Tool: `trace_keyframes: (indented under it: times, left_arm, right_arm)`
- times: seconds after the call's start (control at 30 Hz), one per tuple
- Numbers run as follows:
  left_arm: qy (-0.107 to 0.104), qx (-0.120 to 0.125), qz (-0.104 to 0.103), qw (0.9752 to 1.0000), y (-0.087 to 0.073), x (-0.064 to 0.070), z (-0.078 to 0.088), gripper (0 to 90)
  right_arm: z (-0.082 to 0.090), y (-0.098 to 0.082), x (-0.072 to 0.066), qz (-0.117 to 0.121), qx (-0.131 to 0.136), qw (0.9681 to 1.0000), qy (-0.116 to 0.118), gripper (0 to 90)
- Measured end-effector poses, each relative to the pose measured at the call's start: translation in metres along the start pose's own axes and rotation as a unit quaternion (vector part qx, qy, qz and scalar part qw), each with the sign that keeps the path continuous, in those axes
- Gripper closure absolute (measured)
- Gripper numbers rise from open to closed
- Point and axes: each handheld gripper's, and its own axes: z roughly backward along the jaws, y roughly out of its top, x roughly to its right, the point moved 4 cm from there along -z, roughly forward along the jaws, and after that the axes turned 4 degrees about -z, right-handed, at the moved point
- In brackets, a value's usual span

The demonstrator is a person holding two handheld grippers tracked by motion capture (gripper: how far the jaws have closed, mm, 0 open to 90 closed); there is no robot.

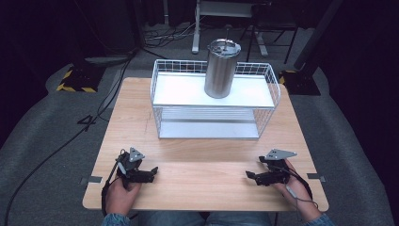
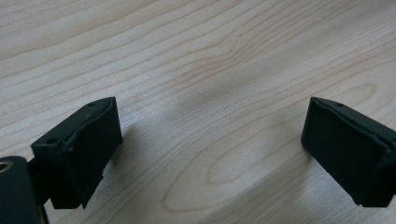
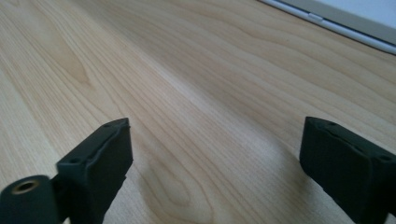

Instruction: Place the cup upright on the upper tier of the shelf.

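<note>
A steel canister point(image 1: 221, 68) with a lid stands upright on the top shelf of a white wire rack point(image 1: 214, 100) at the back of the wooden table point(image 1: 202, 181). My left gripper point(image 1: 153, 173) lies near the front left edge, pointing right, held by a hand. In the left gripper view the left gripper point(image 2: 210, 149) is open over bare wood. My right gripper point(image 1: 249, 175) lies near the front right edge, pointing left. In its own view the right gripper point(image 3: 215, 168) is open with nothing between its jaws.
The rack's lower shelf point(image 1: 209, 128) holds nothing. Its white base edge point(image 3: 327, 21) shows in the right gripper view. Bare wood lies between the two grippers. Cables point(image 1: 61, 146) and stand feet point(image 1: 77, 80) lie on the grey floor around the table.
</note>
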Motion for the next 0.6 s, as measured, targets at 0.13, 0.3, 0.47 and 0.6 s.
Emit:
trace_keyframes:
  times: [0.13, 0.3, 0.47, 0.6]
  left_arm:
    - [0.000, 0.000, 0.000, 1.0000, 0.0000, 0.0000, 0.0000, 5.5]
    - [0.000, 0.000, 0.000, 1.0000, 0.0000, 0.0000, 0.0000, 5.5]
    - [0.000, 0.000, 0.000, 1.0000, 0.0000, 0.0000, 0.0000, 5.5]
    - [0.000, 0.000, 0.000, 1.0000, 0.0000, 0.0000, 0.0000, 5.5]
  right_arm:
    - [-0.0024, -0.0013, -0.0009, 0.016, 0.000, 0.9998, -0.010, 13.6]
    - [-0.0044, -0.0025, -0.0029, 0.033, 0.001, 0.9992, -0.024, 12.6]
    - [-0.0046, -0.0024, -0.0029, 0.033, 0.001, 0.9992, -0.023, 12.2]
    - [-0.0052, -0.0024, -0.0032, 0.037, 0.000, 0.9991, -0.019, 10.2]
